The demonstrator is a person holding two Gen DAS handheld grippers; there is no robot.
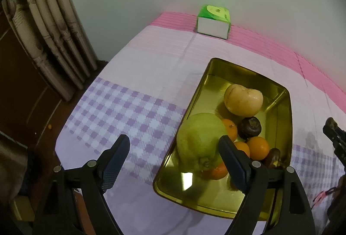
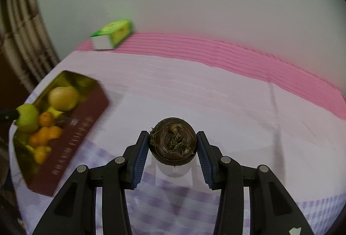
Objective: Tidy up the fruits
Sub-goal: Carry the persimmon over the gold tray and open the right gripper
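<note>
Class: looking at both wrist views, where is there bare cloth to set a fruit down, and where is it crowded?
Free: the cloth between the tin and the pink band, and the checked patch left of the tin. Crowded: the tin's near half, around the green fruit and oranges.

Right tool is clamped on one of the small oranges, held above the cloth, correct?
Not an orange. In the right wrist view the right tool is clamped on a round dark brown fruit with a rough stem end, above the cloth.
</note>
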